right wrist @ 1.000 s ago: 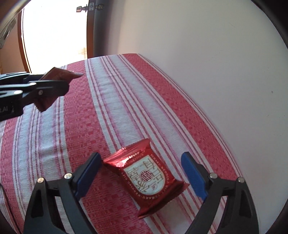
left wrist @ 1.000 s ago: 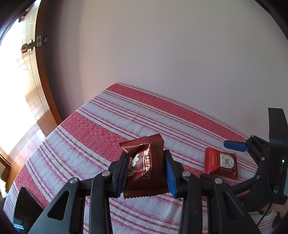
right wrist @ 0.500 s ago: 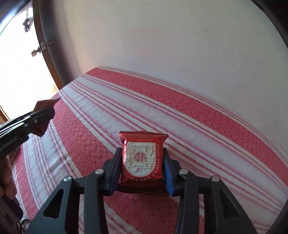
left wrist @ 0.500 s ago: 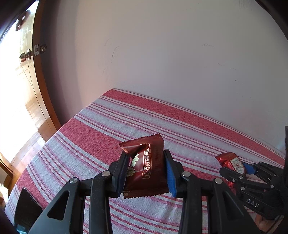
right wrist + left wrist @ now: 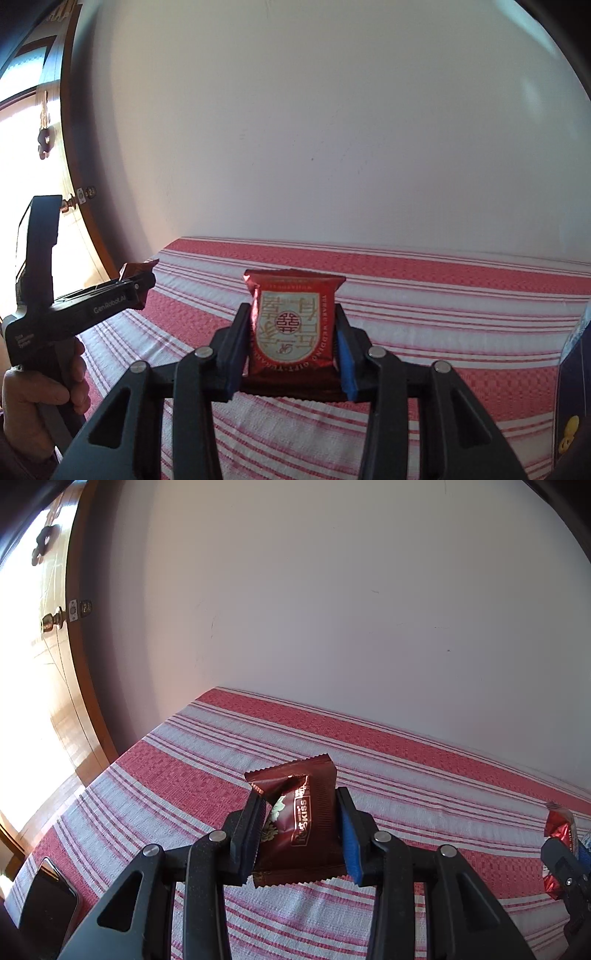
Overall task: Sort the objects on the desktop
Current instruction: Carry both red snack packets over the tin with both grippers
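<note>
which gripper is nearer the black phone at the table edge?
Left. The phone lies on the tablecloth just left of the left gripper; the right gripper is further right, on the left gripper's far side.

The dark brown packet (image 5: pixel 301 825) reads "KISS", the red packet (image 5: pixel 291 325) "WEDDING GIFT", and the left gripper's (image 5: pixel 142 286) side "GenRobot.AI".

Your left gripper (image 5: pixel 300 836) is black with blue pads and carries a dark brown packet (image 5: pixel 301 821) with white lettering. Your right gripper (image 5: pixel 291 349), black and blue too, carries a shiny red packet (image 5: pixel 291 321) with a cream panel. The cloth (image 5: pixel 177 775) is red-and-white striped; the wall (image 5: pixel 332 609) is white.
</note>
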